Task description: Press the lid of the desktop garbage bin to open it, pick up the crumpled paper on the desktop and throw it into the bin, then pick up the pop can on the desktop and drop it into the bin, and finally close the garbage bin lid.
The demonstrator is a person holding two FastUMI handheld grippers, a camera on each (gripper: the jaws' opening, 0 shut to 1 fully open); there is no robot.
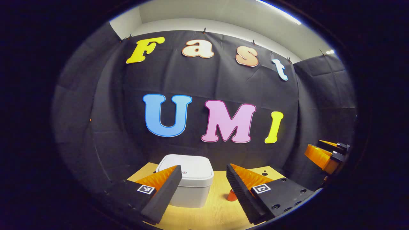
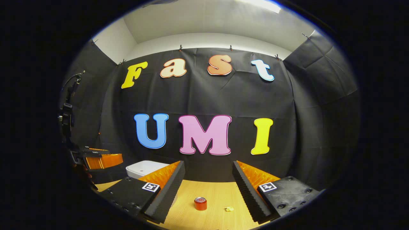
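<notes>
Standing on the light wooden table [image 1: 204, 214], the garbage bin [image 1: 191, 179] was a squat white box with rounded corners, its flat lid down and flush, a small round mark near one corner of the lid. In the left gripper view the left hand-held gripper [image 1: 204, 188] hung above the table with its two fingers spread wide apart and nothing between them; the bin sat just behind its left finger, which covered the bin's near corner. A red pop can [image 1: 231, 195] stood upright beside the bin, half hidden by the other finger. At the right edge of that view the right hand-held gripper [image 1: 326, 153] showed farther off, raised above the table. In the right gripper view the right hand-held gripper [image 2: 209, 191] was likewise parted and empty, pointing at the back wall. The pop can [image 2: 200, 203] stood between its fingers farther down the table, short, red, with a silvery top. Near it lay the crumpled paper [image 2: 228, 209], a small pale yellowish wad, apart from the can. The bin [image 2: 143, 168] appeared at the left, partly behind the finger, with the left hand-held gripper [image 2: 99, 159] beside it.
</notes>
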